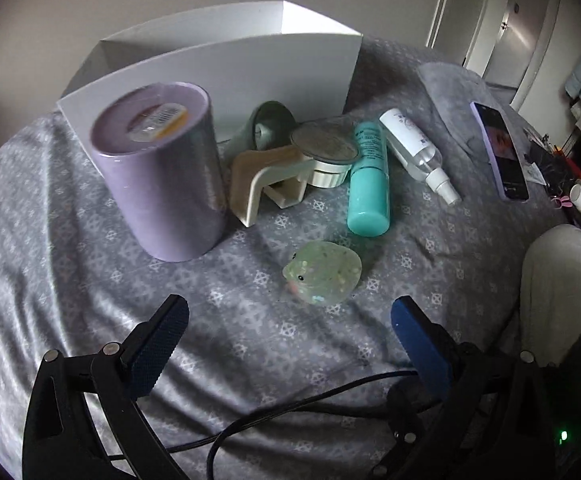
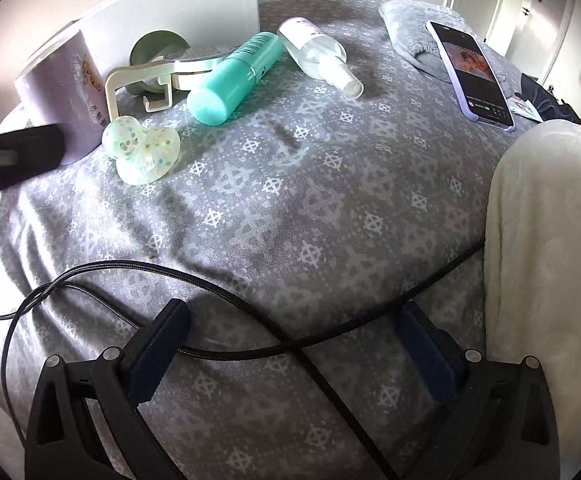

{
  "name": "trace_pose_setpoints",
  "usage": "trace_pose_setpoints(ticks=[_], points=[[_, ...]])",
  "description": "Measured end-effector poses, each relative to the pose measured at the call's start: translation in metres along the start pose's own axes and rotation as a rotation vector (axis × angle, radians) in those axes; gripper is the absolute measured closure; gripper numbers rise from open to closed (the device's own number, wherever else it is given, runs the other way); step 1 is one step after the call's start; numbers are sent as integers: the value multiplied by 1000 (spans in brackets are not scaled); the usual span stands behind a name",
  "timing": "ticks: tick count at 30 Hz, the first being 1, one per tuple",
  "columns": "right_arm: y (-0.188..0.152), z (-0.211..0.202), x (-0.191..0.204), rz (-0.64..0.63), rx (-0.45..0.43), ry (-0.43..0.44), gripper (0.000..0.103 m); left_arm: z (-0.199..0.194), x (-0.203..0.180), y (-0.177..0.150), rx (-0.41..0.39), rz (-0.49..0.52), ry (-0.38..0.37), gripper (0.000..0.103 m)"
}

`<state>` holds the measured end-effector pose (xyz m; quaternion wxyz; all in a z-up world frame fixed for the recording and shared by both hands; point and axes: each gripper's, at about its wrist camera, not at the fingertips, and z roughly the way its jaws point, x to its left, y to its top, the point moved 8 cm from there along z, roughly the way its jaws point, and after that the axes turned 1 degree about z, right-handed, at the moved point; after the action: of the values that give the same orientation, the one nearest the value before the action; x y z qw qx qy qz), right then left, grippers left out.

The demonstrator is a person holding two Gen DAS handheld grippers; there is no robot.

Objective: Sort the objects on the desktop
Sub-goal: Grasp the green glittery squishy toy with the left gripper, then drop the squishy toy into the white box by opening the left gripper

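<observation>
1. Grippers first: we hold the left gripper (image 1: 290,344) with its jaws spread wide and nothing between them, low over the patterned grey cover (image 1: 70,280); the right gripper (image 2: 290,344) is just as wide and empty, tilted down at bare cloth with only black cables (image 2: 250,354) crossing between its fingers.
2. Straight ahead of the left gripper, near its fingertips, lies the speckled squishy toy (image 1: 322,276). We judge it the likeliest first pick, since it sits apart from the cluster and the wide jaws suit its soft, broad body.
3. Beyond the toy the rest of the objects crowd against the white box (image 1: 218,68): the purple cylinder (image 1: 162,184) ahead to the left, the beige holder (image 1: 266,184) and a round lidded tub (image 1: 326,156) in the middle, the teal bottle (image 1: 368,184) and clear spray bottle (image 1: 414,152) lying flat ahead to the right.
4. We read the box as the sorting bin; everything is outside it, so sorting looks barely begun.
5. From the right gripper, the whole cluster sits far ahead to the left, while a phone (image 2: 470,76) rests ahead to the right on a grey slipper (image 2: 414,36); this hand seems parked out of the way.
</observation>
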<state>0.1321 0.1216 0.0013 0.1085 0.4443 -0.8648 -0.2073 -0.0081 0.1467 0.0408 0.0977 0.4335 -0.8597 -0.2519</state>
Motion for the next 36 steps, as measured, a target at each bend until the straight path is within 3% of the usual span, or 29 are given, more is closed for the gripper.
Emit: trace_pose_setpoints(ticks=[6,10,12,14,16,22,26,32,36], points=[[-1,0,1,0,1,-2,0,52,-4,11,119,2,-35,1],[-1,-1,0,0,0,-2,0,69,-10,6,166,51,14,2],[-2,1,0,-1,1,-4,0,65,-12,7,132,50,0,13],[-3,2,-2,1,0,-4,0,60,-12,7,122,42,0,40],[3,0,2,4,0,-6,0,54,-11,8,124,41,-9,56],[4,-1,6,6,-1,-9,0,34,-10,-4,111,37,-45,57],[5,-1,7,6,-1,-10,0,2,-4,-5,53,11,-65,57],[4,-1,6,4,-1,-10,0,-68,14,36,-101,-8,-82,57],[4,-1,6,3,-1,-9,0,-85,41,84,-179,-106,-91,57]])
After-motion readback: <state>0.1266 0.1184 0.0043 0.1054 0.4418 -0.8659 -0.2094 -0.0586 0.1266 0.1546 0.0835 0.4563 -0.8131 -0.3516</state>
